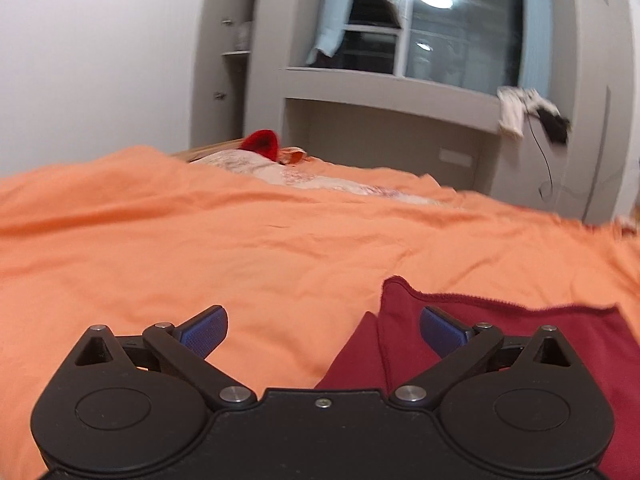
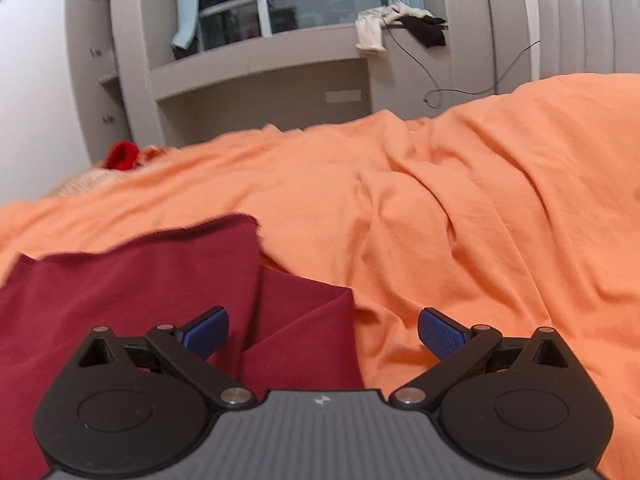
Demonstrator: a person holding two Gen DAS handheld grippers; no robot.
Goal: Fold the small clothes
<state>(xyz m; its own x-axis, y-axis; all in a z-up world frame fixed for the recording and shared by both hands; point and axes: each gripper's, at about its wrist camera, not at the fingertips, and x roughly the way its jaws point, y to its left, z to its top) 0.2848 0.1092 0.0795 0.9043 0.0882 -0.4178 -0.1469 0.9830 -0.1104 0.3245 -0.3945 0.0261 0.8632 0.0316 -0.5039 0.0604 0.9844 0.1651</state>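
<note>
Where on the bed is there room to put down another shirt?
The orange sheet is bare right of the maroon cloth, though rumpled. It is also bare left of that cloth, up to the pale cloth and red thing at the far edge, where it is crowded.

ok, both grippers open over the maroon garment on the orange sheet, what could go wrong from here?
1. The maroon garment lies folded in layers; a regrasp may pinch only the top layer and undo the fold.
2. The left gripper and right gripper sit low over the wrinkled orange sheet; closing could catch the sheet along with the garment.
</note>
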